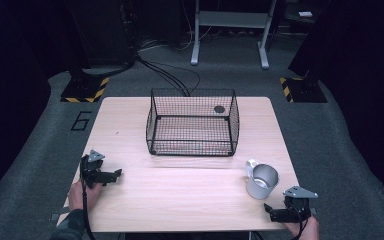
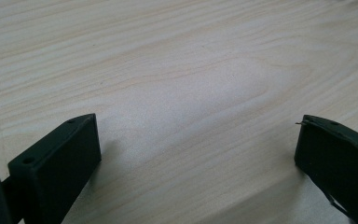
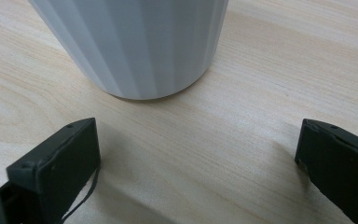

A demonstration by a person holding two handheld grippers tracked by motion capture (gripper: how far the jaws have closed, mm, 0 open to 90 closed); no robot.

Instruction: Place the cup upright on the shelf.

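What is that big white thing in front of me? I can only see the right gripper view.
Observer: It's a metal cup standing upright on the table, with its handle on the far side from you.
Operator: Is there anything else on the table?
Observer: Yes, a black wire basket sits farther back, near the middle.
Operator: Is anything in the basket?
Observer: I can't tell for sure; there's a small dark round spot by its back wall.
Operator: Where's the other tool?
Observer: The left tool rests at the near left edge, open, with bare wood between its jaws.
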